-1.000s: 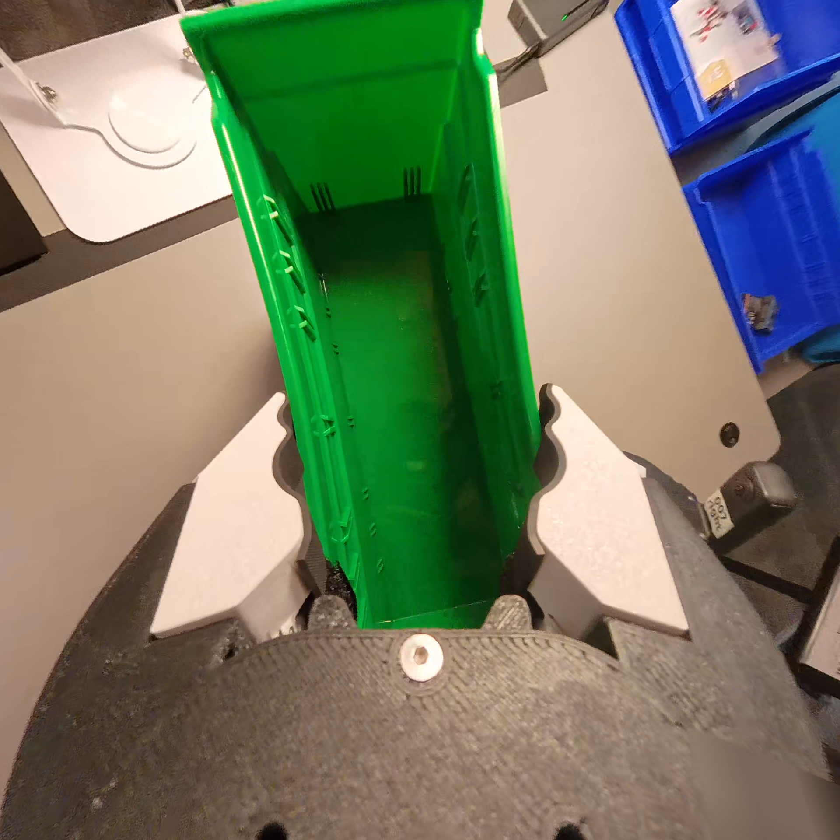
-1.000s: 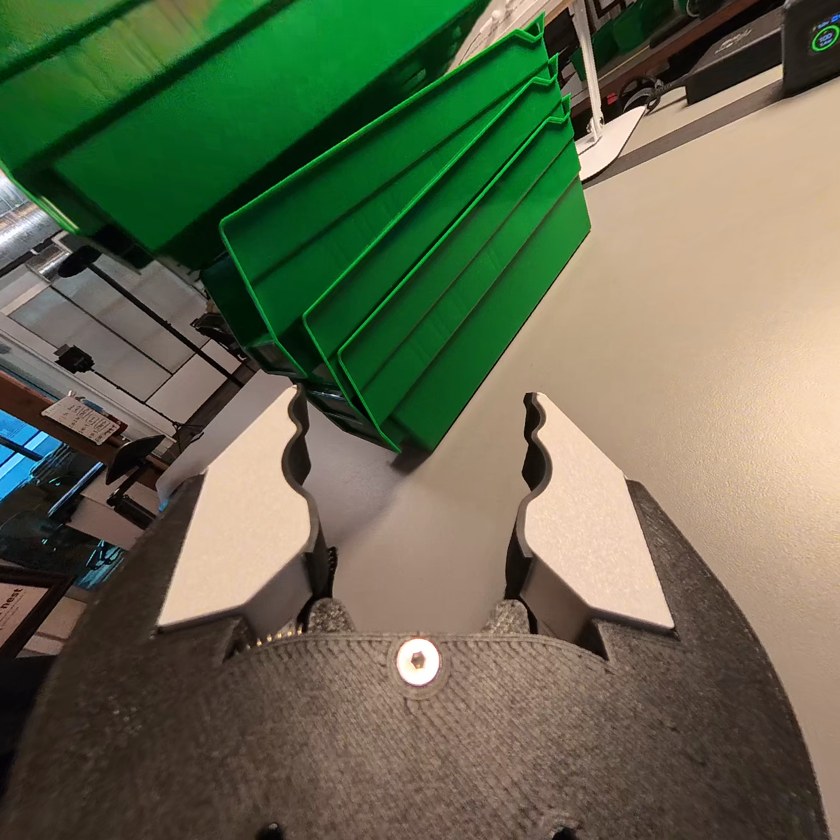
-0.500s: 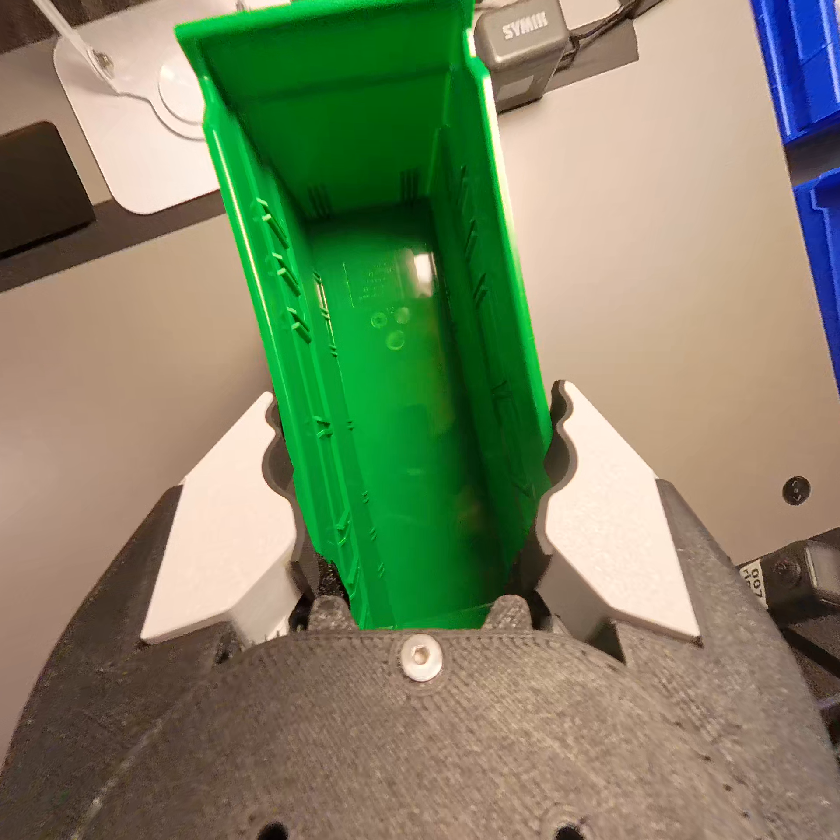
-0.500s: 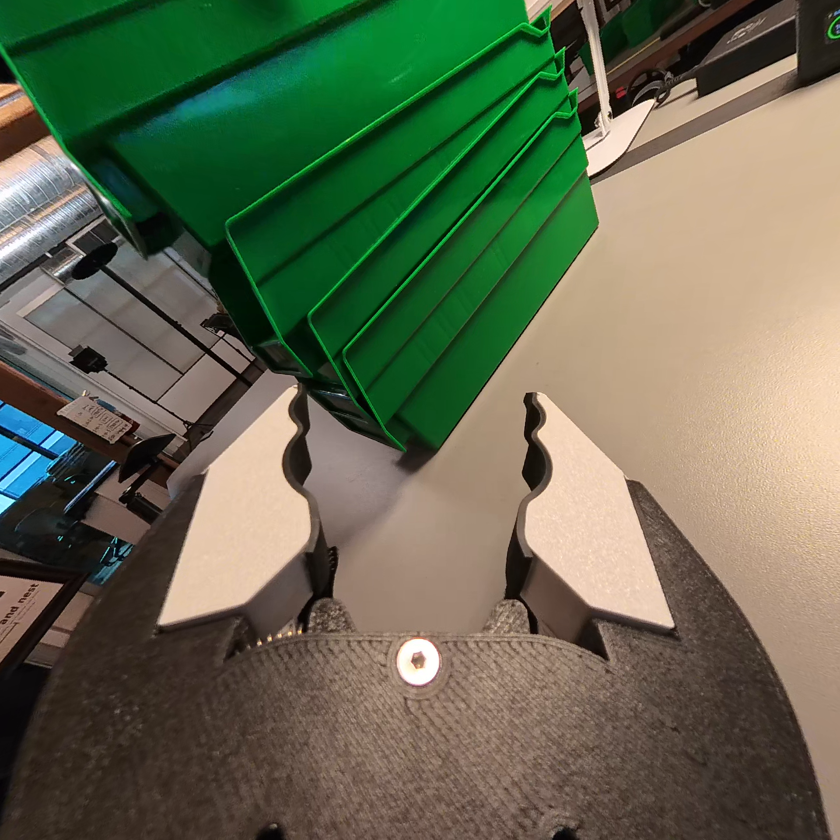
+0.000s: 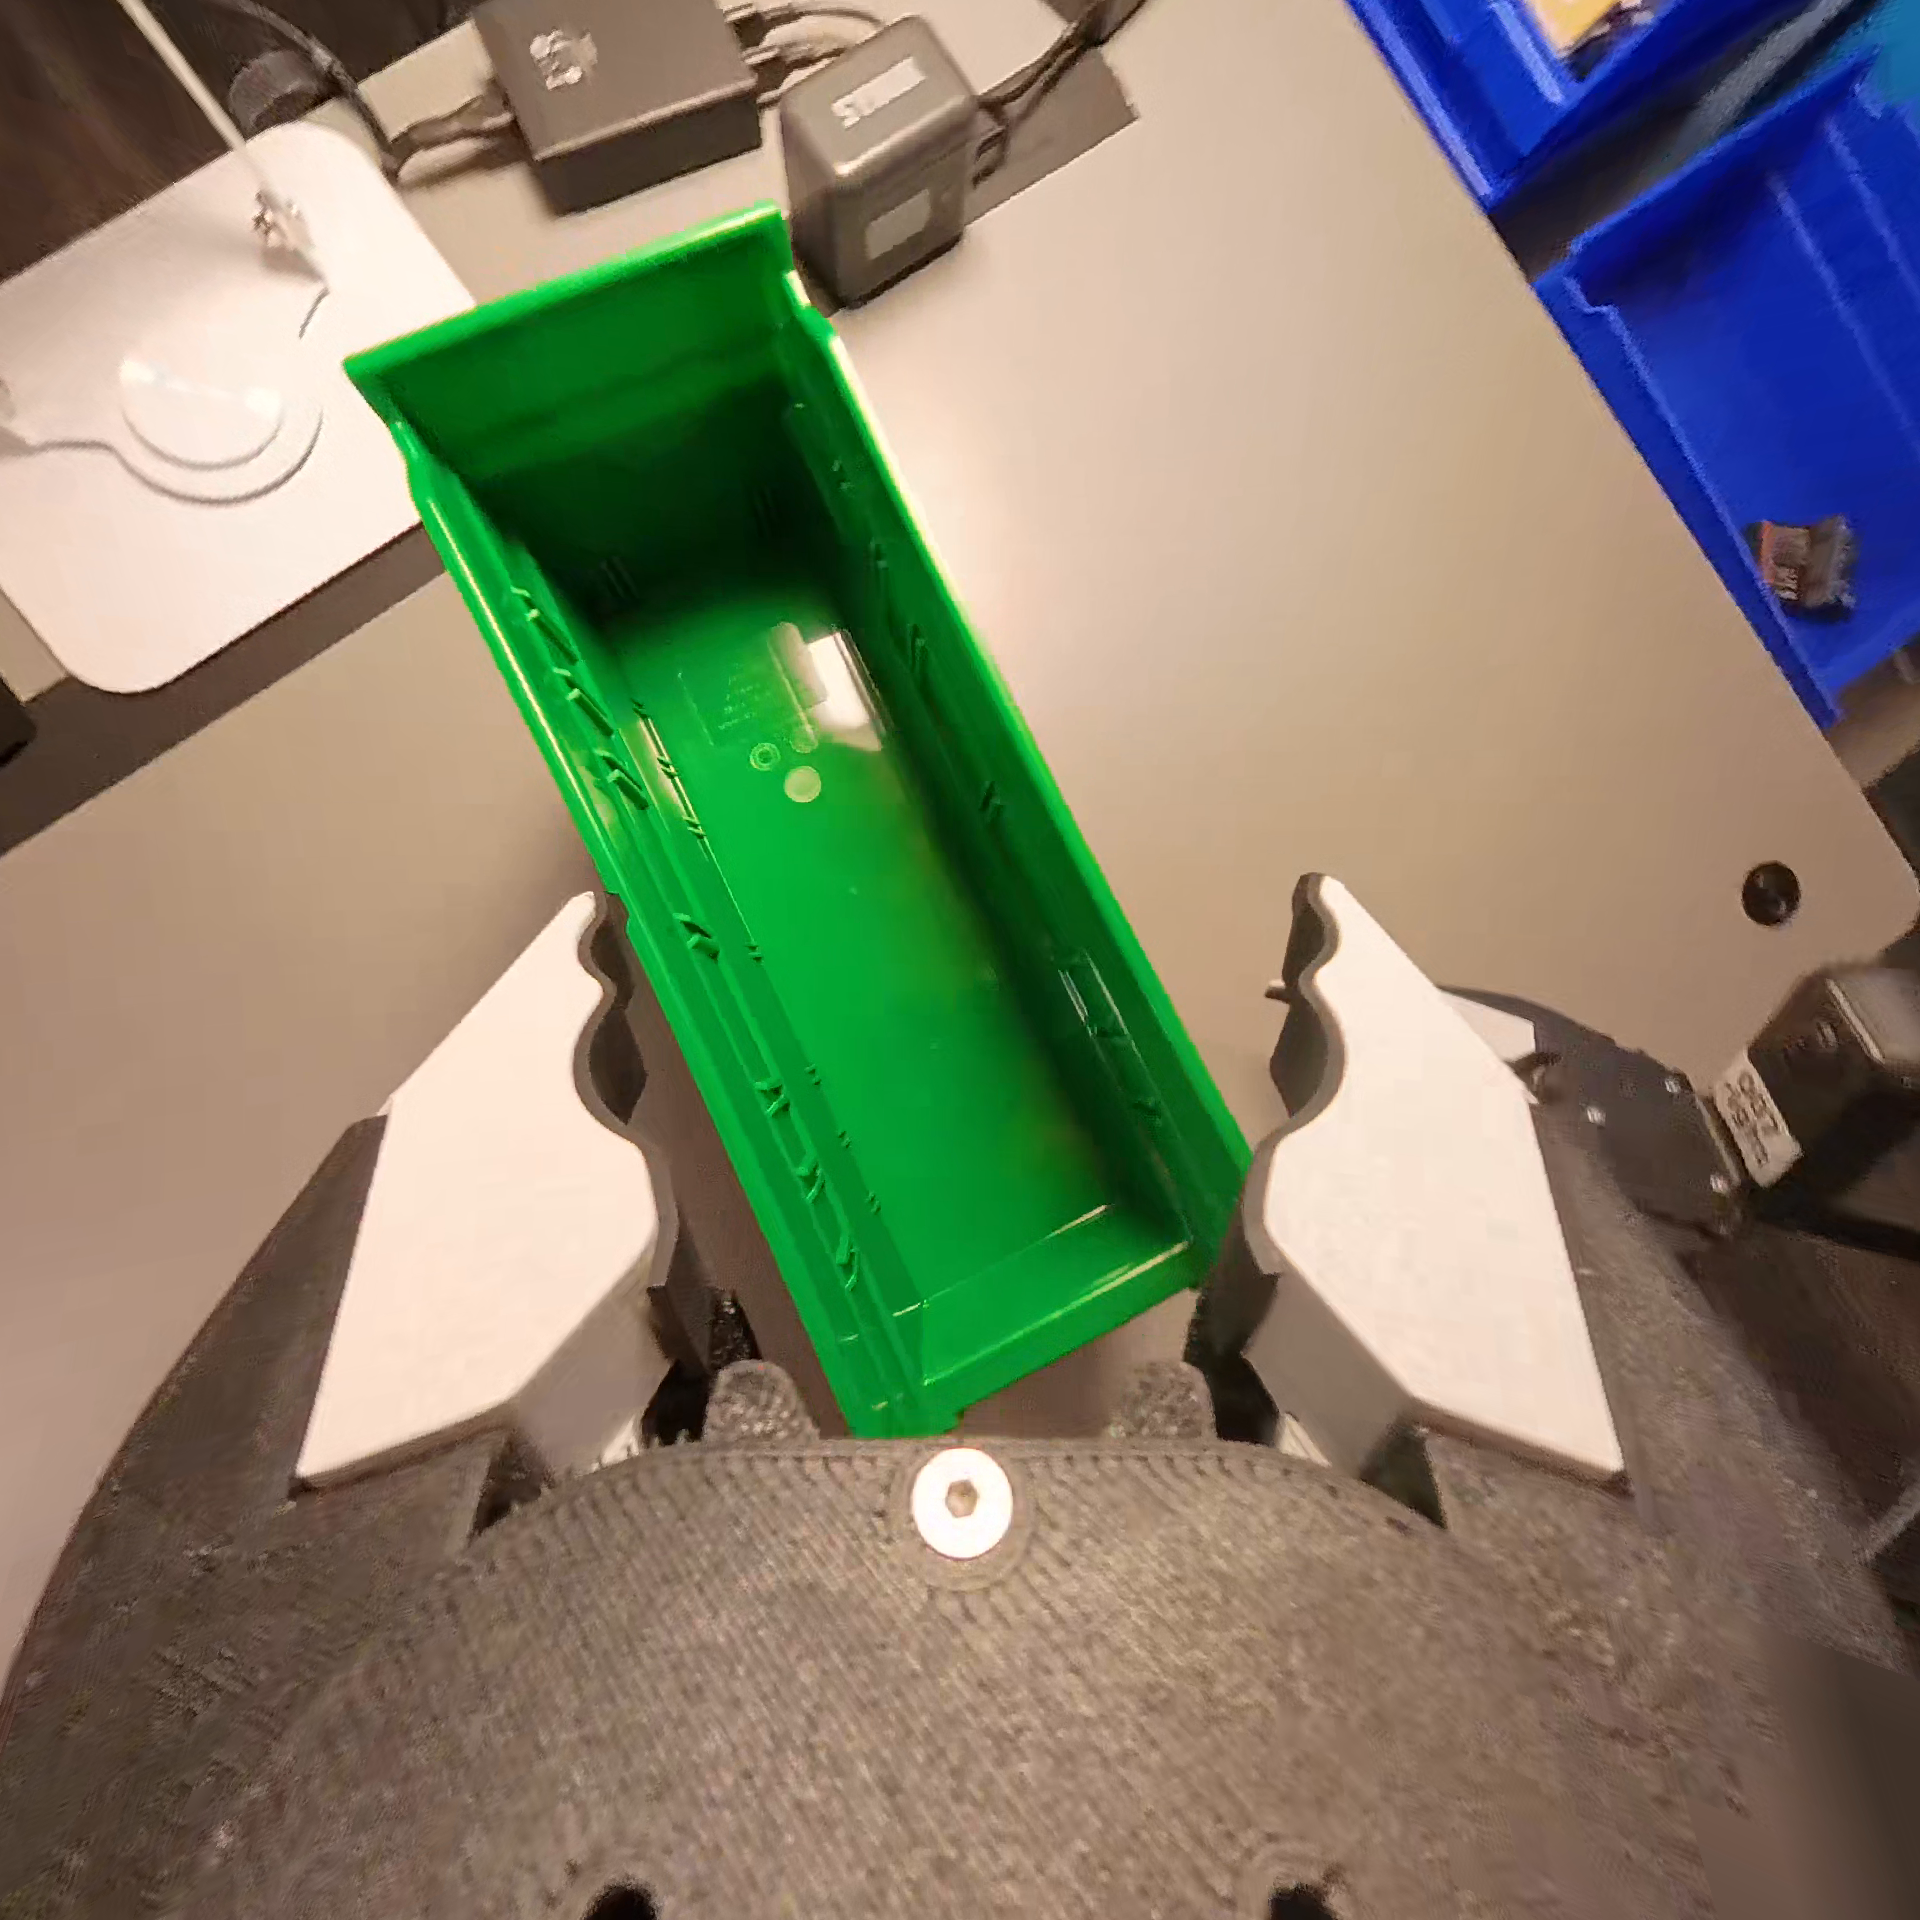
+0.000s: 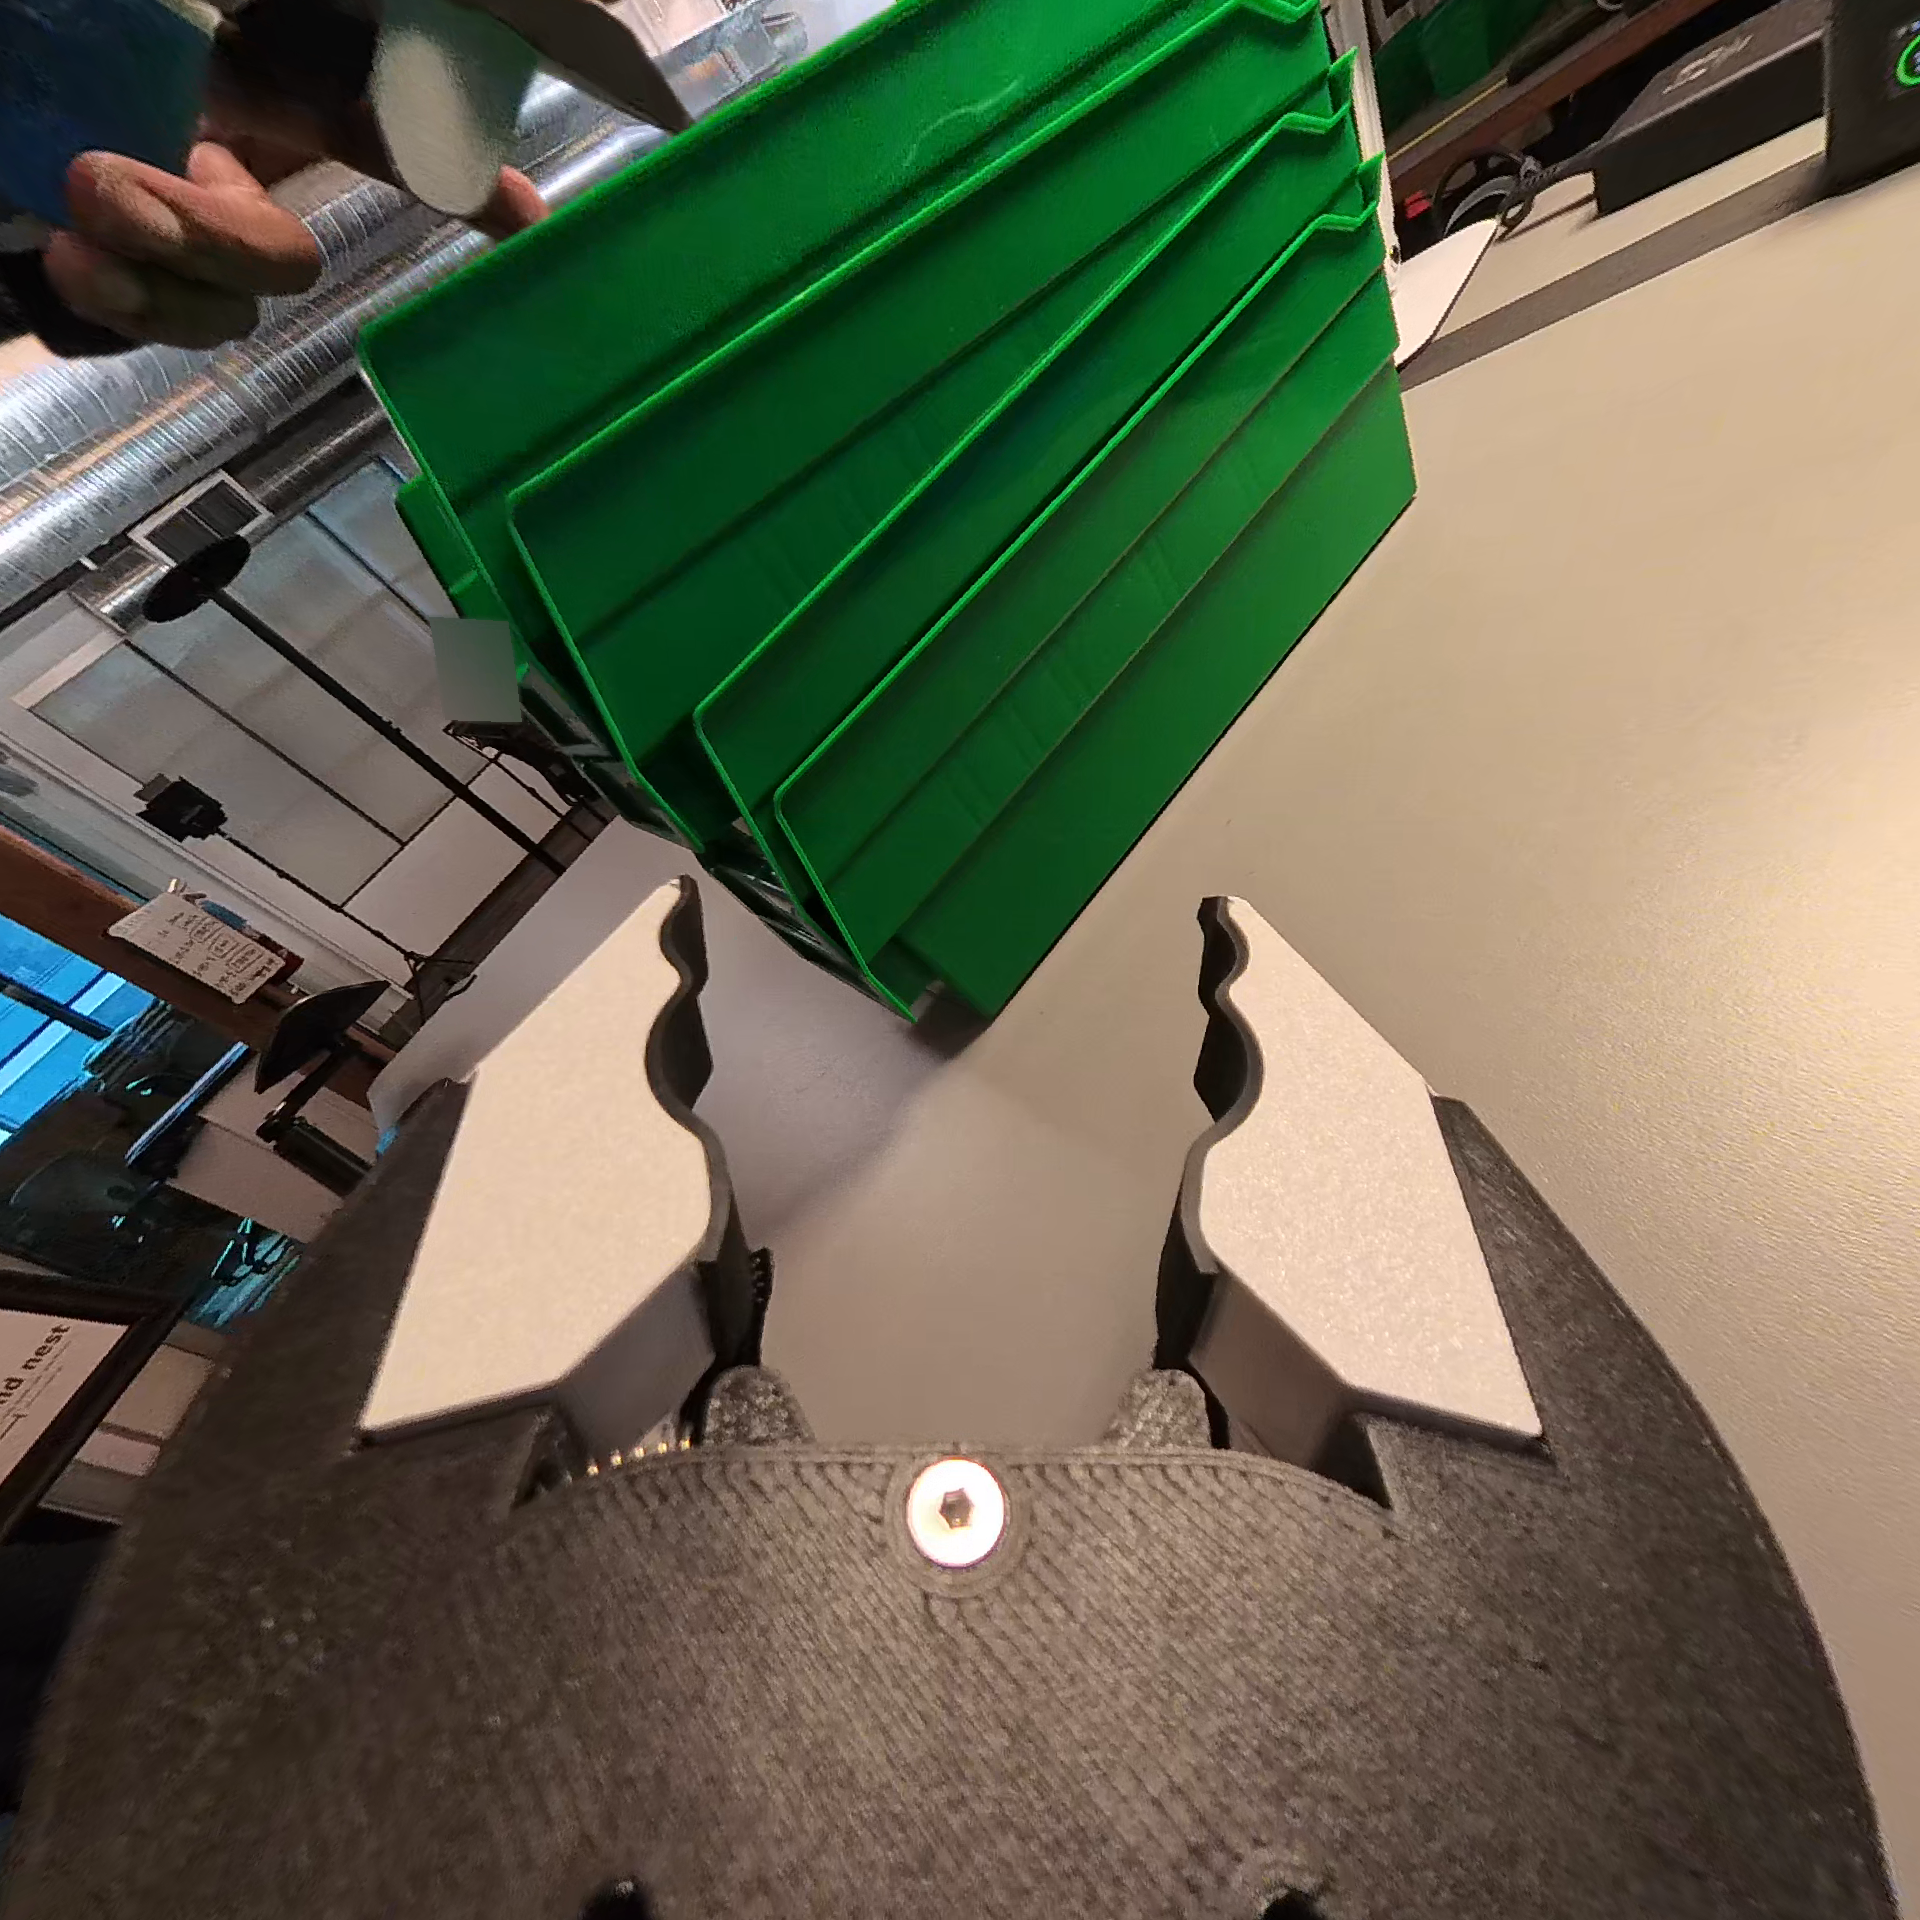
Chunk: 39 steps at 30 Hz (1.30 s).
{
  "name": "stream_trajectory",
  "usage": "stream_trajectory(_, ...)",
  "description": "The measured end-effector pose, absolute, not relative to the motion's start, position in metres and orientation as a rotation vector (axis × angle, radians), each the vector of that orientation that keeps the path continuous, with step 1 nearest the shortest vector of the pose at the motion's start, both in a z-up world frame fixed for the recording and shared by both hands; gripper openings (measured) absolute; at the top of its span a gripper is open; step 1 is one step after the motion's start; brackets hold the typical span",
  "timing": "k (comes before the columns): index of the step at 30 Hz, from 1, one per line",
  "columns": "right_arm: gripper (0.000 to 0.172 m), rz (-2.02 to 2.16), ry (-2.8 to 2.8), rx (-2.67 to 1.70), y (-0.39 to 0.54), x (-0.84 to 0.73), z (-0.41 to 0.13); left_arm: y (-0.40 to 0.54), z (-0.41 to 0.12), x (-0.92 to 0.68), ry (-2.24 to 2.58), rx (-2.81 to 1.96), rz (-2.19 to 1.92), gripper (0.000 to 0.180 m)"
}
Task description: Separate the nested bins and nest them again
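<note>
Right wrist: beige tabletop (image 6: 1558,831), workshop bkgd.

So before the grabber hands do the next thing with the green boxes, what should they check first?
1. Left gripper let go of the top green bin: ok, jaws wide, a gap on both sides.
2. Top bin sits straight in the stack: not ok, it looks skewed.
3. Right gripper free: ok, open, nothing between its fingers.
4. Stack resting on the table: ok.
5. Bin fully nested down: cannot tell.
</note>
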State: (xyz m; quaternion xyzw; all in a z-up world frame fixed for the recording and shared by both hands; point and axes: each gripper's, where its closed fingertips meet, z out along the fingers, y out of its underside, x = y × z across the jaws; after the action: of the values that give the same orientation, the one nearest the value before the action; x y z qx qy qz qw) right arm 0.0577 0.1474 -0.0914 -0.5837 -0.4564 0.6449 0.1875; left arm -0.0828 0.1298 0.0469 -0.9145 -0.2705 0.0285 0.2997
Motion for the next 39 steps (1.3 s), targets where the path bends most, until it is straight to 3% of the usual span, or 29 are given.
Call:
stream_trajectory(9, 0.096, 1.746, -1.343, -1.645, 0.142, 0.055, -0.097, 0.024, 0.017, -0.101, -0.513, -2.242, 0.071, 0.118)
stream_trajectory(11, 0.097, 1.753, -1.358, -1.639, 0.140, 0.055, -0.097, 0.007, 0.006, -0.110, -0.523, -2.104, 0.006, 0.130)
stream_trajectory(13, 0.097, 1.748, -1.387, -1.636, 0.136, 0.054, -0.098, -0.008, -0.012, -0.117, -0.531, -2.005, -0.097, 0.112)
stream_trajectory(16, 0.098, 1.740, -1.456, -1.606, 0.130, 0.054, -0.098, -0.025, -0.045, -0.136, -0.594, -1.909, -0.162, 0.117)
stream_trajectory(26, 0.099, 1.457, -1.688, -1.442, 0.093, 0.019, -0.106, -0.008, -0.124, -0.117, -0.499, -1.864, -0.422, 0.111)
stream_trajectory(33, 0.099, 1.415, -1.958, -1.153, 0.079, 0.002, -0.108, 0.010, -0.129, -0.061, -0.164, -1.988, -0.388, 0.106)
stream_trajectory(35, 0.100, 1.369, -1.999, -1.100, 0.082, -0.005, -0.110, 0.014, -0.124, -0.046, -0.100, -1.964, -0.428, 0.089)
stream_trajectory(39, 0.095, 1.341, -2.094, -1.027, 0.086, -0.014, -0.113, 0.023, -0.123, -0.022, -0.017, -1.965, -0.499, 0.089)
